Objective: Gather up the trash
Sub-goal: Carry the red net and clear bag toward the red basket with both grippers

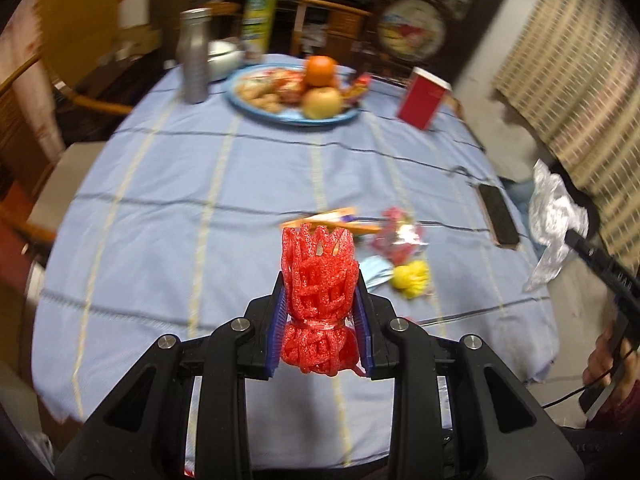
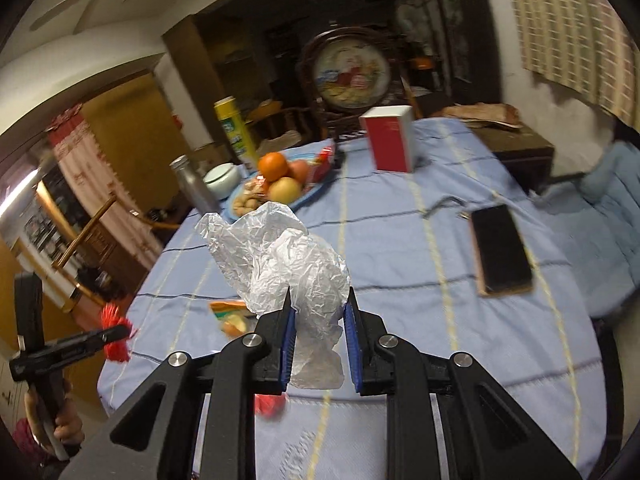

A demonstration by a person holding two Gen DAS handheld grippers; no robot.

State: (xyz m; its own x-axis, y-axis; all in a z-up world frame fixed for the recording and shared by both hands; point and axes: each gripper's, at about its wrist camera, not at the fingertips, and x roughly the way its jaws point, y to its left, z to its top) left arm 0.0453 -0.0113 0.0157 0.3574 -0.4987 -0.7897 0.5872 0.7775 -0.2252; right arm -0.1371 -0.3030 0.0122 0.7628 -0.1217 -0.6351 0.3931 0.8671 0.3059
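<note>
Here, the left gripper (image 1: 322, 312) clamps a red foam fruit net (image 1: 318, 300) and the right gripper (image 2: 319, 334) pinches crumpled clear plastic (image 2: 280, 256), both raised above the blue-clothed surface (image 1: 180, 208) for disposal, wrappers (image 1: 396, 236) remaining

1 phone (image 2: 502, 250) | 1 red box (image 2: 390, 142) | 1 plate (image 1: 240, 98) | 1 orange (image 1: 320, 70)

Each tool, left tool (image 1: 320, 296) and right tool (image 2: 320, 316), has black angular links, silver round screws and ribbed blue pads (image 2: 289, 344); a dark red sleeve (image 2: 24, 436) shows.
</note>
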